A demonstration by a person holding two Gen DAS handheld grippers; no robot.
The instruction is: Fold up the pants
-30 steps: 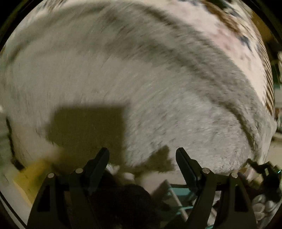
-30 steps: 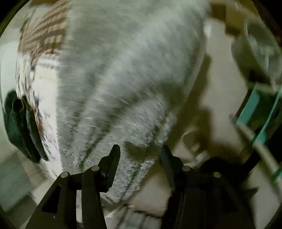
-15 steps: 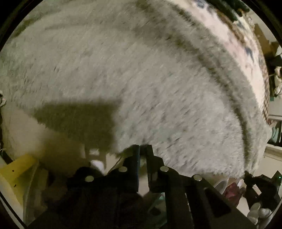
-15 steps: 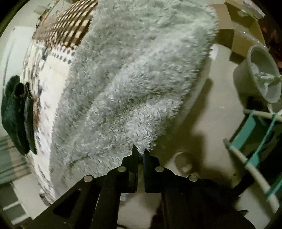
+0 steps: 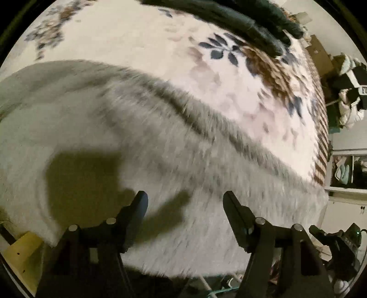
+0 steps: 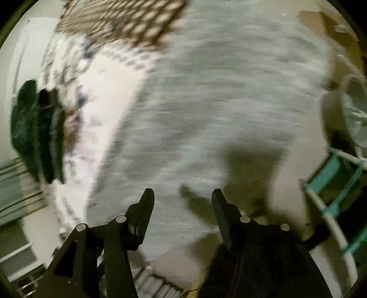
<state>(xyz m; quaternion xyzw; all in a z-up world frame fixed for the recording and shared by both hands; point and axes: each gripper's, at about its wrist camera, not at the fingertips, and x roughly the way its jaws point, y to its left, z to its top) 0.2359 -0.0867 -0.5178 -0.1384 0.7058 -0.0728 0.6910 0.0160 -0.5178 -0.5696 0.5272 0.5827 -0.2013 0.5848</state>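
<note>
The fluffy light grey pants [image 5: 142,146] lie spread on a bed with a floral cover [image 5: 160,50]; they also fill the right wrist view [image 6: 218,103]. My left gripper [image 5: 185,201] is open and empty just above the near edge of the grey fabric. My right gripper [image 6: 182,199] is open and empty over the near edge of the pants, close to the bed's edge. Both views are motion-blurred.
A dark green garment [image 5: 240,16] lies at the far side of the bed, also in the right wrist view [image 6: 34,130]. A teal rack [image 6: 332,183] and a grey bucket [image 6: 344,110] stand on the floor at right. An open shelf [image 5: 348,169] is right of the bed.
Both grippers were open a second ago, shut at the near edge of the pants half a second ago, and are open again now, with the fabric laid further over the bed.
</note>
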